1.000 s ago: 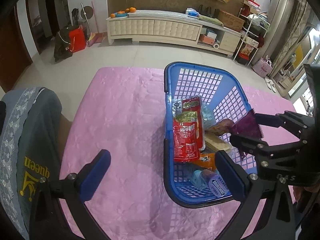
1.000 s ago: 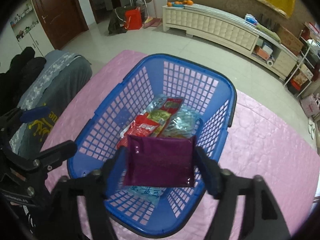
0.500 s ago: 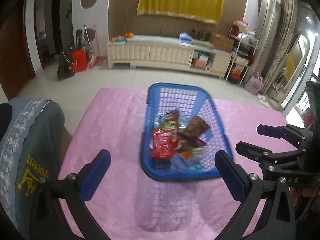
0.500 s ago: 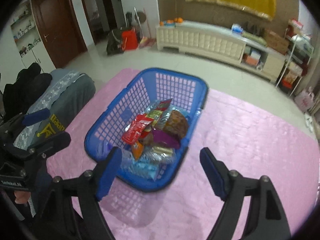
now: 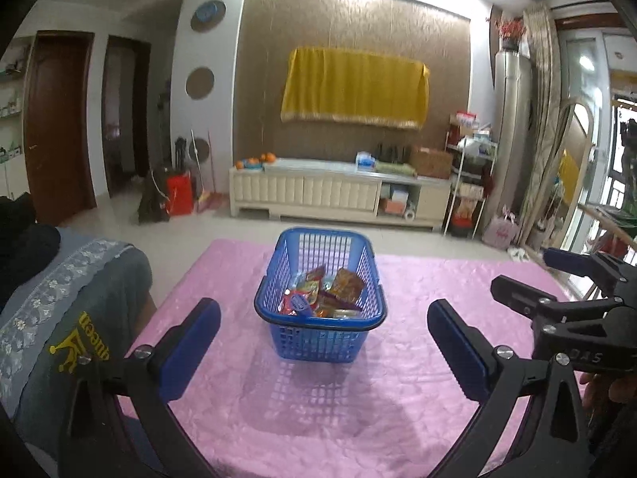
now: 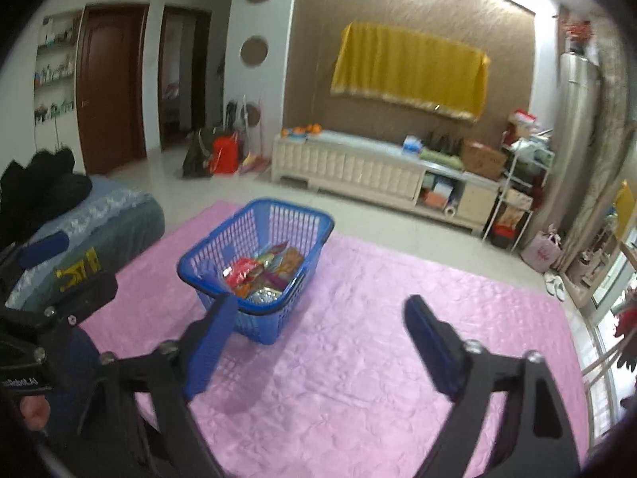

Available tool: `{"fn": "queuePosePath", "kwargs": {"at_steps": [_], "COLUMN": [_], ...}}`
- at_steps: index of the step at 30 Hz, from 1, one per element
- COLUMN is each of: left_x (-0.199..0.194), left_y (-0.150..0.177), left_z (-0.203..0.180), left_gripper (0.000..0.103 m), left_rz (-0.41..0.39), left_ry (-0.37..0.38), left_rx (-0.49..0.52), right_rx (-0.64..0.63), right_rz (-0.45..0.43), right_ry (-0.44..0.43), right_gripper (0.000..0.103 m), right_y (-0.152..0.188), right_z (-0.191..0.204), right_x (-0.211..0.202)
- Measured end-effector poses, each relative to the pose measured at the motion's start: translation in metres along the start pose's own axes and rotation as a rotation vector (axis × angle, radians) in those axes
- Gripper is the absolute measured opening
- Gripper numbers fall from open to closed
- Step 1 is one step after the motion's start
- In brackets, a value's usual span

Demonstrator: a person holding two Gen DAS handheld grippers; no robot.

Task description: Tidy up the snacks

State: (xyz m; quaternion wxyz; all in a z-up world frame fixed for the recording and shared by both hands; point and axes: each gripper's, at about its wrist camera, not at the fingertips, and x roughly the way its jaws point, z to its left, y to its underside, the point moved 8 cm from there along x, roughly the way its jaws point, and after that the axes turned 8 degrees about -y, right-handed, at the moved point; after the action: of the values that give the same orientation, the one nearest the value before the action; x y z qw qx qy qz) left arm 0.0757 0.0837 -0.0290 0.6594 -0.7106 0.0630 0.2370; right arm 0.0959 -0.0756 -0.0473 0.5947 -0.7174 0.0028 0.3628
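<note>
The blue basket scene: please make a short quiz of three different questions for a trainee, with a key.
1. True or false: the blue basket stands on the pink cloth.
2. What lies inside the basket? A) snack packets B) oranges C) nothing
3. Fill in: the left gripper holds ____ between its fingers.

Key:
1. true
2. A: snack packets fill its bottom.
3. nothing: its jaws stand wide apart. The right gripper is also empty, with its jaws opening.
</note>
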Motion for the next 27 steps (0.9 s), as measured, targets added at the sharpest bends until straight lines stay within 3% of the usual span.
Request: {"fn": "queuePosePath", "kwargs": {"at_steps": [1,6,13,21,27], "left_x": [-0.007,-0.029,-0.054,-0.071,-0.067], "left_y": [0.0,0.003,0.002,0.007,0.013], "left_z": [-0.001,-0.001,-0.007,-0.023,-0.026], "left_gripper": [0.103,0.103,0.103,0.103,0.103], "left_rz": [-0.009,-0.02,-0.05,-0.066,-0.045], "left_ry": [0.007,0.007,0.034,0.085,0.092], "left_rx": [0.001,0.013,0.003,0.033,0.038], "right_rx": [0.003,-0.024,0.005,0.058,0.091], "right_rz": [-0.03,-0.131,-0.198,-0.231,-0.214], "right_ry": [0.001,0.034,0.017,0.094,0.086], "right_gripper": [0.103,0.103,0.103,0.103,0.103], "right_y": [-0.001,0.0,0.017,0.02,0.027], "right_z": [0.002,0.017,0.028,0.013,0.009], "right_x": [-0.011,-0.053,-0.085,-0.109,-0.109]}}
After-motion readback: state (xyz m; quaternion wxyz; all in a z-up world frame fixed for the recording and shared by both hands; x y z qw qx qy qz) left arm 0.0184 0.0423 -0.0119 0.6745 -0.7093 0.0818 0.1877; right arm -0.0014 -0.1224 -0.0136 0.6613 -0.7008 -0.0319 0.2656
